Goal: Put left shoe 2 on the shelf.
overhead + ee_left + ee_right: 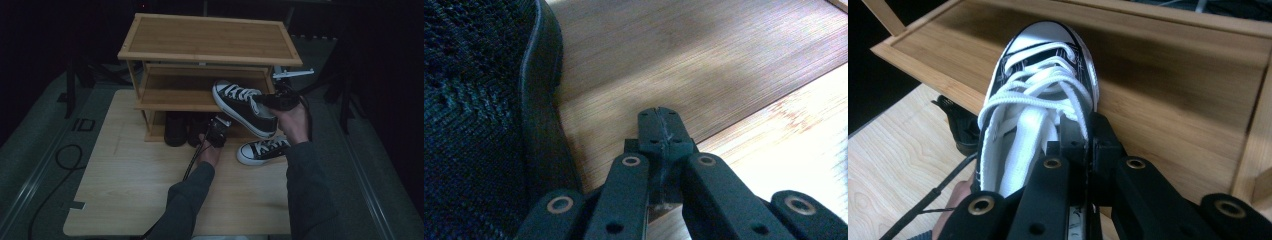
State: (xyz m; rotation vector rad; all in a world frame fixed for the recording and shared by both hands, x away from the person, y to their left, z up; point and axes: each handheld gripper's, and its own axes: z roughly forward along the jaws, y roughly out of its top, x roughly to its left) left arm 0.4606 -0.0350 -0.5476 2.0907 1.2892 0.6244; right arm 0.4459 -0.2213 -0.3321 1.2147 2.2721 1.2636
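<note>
My right gripper (pixel 266 102) (pixel 1087 131) is shut on the side wall of a black canvas sneaker with white laces and a white toe cap (pixel 241 104) (pixel 1044 60). It holds the sneaker in the air, toe pointing at the rack's middle shelf (pixel 175 97) (pixel 1168 100). The matching sneaker (pixel 262 149) lies on the table to the right of the rack's base. My left gripper (pixel 221 123) (pixel 659 119) is shut on nothing, low at the front of the bottom shelf (pixel 634 60), just right of a black knit shoe (pixel 474 125).
The bamboo shoe rack (pixel 210 37) has three levels and stands at the far side of a light wooden table (pixel 135 190). Two dark shoes (pixel 176 129) sit on the bottom level. A black cable (pixel 192 162) trails from the left gripper toward the front edge.
</note>
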